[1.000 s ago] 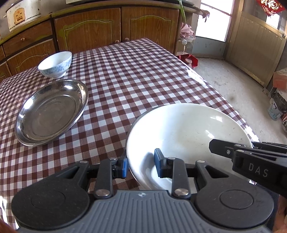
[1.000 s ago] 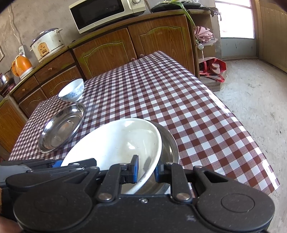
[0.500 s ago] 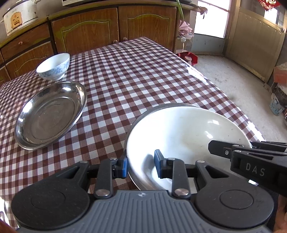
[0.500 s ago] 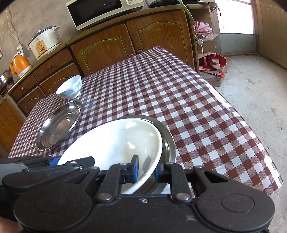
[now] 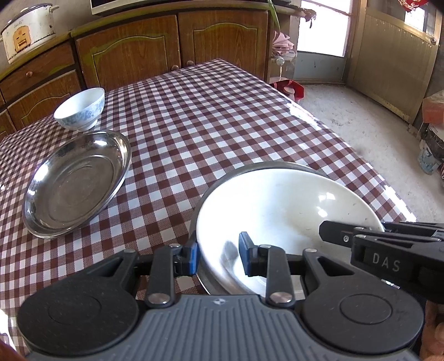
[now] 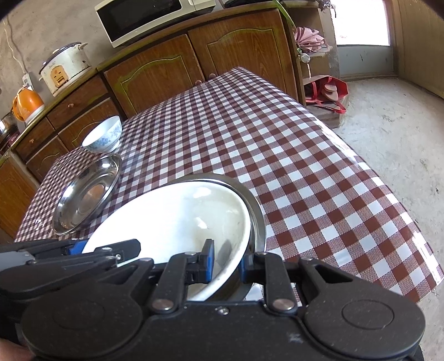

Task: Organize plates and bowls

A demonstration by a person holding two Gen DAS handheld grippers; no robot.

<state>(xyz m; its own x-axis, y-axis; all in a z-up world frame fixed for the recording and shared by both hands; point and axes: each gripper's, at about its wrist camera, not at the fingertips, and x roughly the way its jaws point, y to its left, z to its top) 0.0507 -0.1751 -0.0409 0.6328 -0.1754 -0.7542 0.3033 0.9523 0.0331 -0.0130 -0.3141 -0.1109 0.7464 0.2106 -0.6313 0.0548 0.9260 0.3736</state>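
A white dish [image 5: 277, 211] [image 6: 172, 222] lies tilted in a steel plate [image 5: 291, 166] [image 6: 258, 211] near the table's front right corner. My left gripper [image 5: 217, 254] [image 6: 105, 247] is shut on the left side of the dish, with the steel rim also between its pads. My right gripper [image 6: 226, 262] [image 5: 333, 233] is shut on the dish's right rim, one pad inside it. A second steel plate [image 5: 77, 183] [image 6: 88, 194] lies empty at the left. A small blue-and-white bowl [image 5: 80, 108] [image 6: 102, 136] stands just behind it.
The checked table [image 5: 222, 111] drops off to bare floor on the right. Wooden cabinets [image 6: 155, 72] run along the back, with a rice cooker [image 6: 66, 66], a microwave [image 6: 149, 16] and an orange kettle [image 6: 26, 104] on top.
The steel plate's far rim now shows beyond the white dish in the left wrist view. Both grippers keep their hold and have hardly moved.
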